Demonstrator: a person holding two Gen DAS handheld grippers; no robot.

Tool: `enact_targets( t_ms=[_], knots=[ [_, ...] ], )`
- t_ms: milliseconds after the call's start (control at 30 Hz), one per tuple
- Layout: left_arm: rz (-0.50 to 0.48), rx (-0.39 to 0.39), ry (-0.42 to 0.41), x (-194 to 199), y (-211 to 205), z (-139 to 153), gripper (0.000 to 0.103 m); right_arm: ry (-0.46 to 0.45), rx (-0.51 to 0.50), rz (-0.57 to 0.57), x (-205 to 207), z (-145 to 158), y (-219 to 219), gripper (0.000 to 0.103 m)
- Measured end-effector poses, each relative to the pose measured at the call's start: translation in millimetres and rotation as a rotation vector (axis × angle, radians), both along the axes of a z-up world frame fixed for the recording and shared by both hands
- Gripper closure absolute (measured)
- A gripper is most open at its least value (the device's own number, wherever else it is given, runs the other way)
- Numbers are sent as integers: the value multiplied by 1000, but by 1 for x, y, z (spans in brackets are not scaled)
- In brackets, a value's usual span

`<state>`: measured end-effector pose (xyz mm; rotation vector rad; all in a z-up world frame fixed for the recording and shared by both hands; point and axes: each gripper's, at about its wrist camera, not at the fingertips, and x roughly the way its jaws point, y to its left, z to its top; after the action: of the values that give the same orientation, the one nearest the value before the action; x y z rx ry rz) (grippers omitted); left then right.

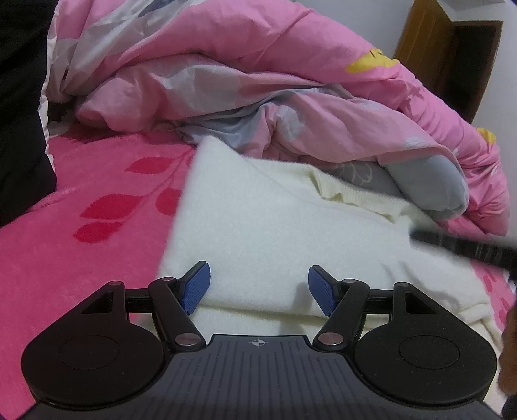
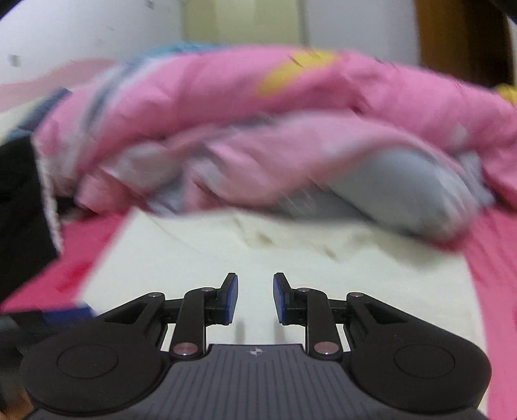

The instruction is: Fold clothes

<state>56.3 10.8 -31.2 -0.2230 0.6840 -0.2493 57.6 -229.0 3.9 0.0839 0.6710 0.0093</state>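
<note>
Mostly pink leaf-print bed sheet (image 1: 80,258), crumpled duvet (image 1: 290,80) behind, white wall (image 1: 371,19), wooden door (image 1: 452,42)

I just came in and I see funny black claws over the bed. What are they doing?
A person is folding a cream sweater on a pink bedsheet, using two hand-held grippers. The left gripper hangs over the folded near edge with its fingers apart, gripping nothing. The right gripper hangs over the same sweater, fingers narrowly apart and empty; its picture is blurred. A rumpled pink quilt is piled behind.
</note>
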Motion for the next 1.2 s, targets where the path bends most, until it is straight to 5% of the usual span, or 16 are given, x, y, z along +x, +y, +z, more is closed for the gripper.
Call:
enact_targets(
  t_ms=[100,367,567,867,967,1200],
  knots=[
    [-1,2,1,0,0,-1,36,22,59,-18,-6,-21,-15,78],
    [-3,22,-5,0,-3,-2,36,-118,-56,-170,-46,20,-37,78],
    [-2,19,-4,0,-3,-3,36,-14,-4,-243,-47,-32,-71,78],
    [-3,39,-18,-2,-6,-4,36,-108,-39,-310,-59,-8,-75,78],
    [-3,93,-61,-9,-12,-1,36,-39,-58,-304,-52,-31,-84,77],
    [-28,155,-232,-28,-27,14,36,-99,2,-301,-59,-41,-93,77]
  ],
)
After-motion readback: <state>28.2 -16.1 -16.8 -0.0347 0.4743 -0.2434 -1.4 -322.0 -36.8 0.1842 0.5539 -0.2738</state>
